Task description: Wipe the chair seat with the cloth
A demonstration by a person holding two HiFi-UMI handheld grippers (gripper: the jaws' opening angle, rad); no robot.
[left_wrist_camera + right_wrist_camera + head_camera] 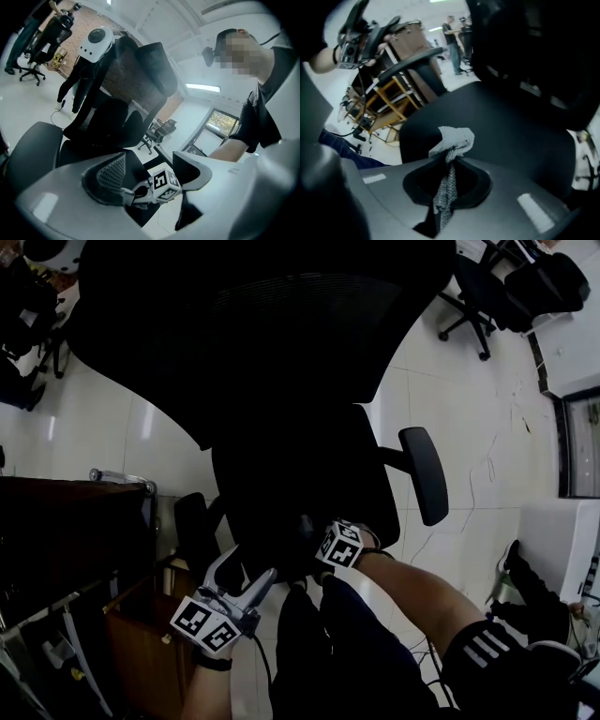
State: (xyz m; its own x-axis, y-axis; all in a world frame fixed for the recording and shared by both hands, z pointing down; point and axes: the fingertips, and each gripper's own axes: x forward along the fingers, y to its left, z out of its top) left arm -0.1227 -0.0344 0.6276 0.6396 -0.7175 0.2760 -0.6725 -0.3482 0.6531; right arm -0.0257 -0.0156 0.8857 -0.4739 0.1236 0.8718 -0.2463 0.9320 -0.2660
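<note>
The grey-white woven cloth (452, 140) is pinched between the right gripper's (449, 161) jaws, which are closed on it. A bunched tuft sticks out past the tips and a strip runs back between them. The tuft sits over the front part of the black chair seat (506, 126); whether it touches the seat cannot be told. In the head view the right gripper (330, 546) is at the seat's near edge, its marker cube facing up.

The left gripper (248, 570) is held off the seat's left front corner, beside the left armrest (195, 531). Its jaws stand apart with nothing between them.

The tall backrest (262, 324) closes off the far side of the seat, and the right armrest (424, 474) bounds its right. The front edge is open towards the person's dark trouser legs (356, 652).

A dark wooden desk (66, 531) and an orange-brown shelf frame (141, 643) stand close on the left. On the right there is bare white tiled floor (469, 427) with thin cables (478, 484) lying on it. Another office chair (478, 296) stands well apart at the far right.
</note>
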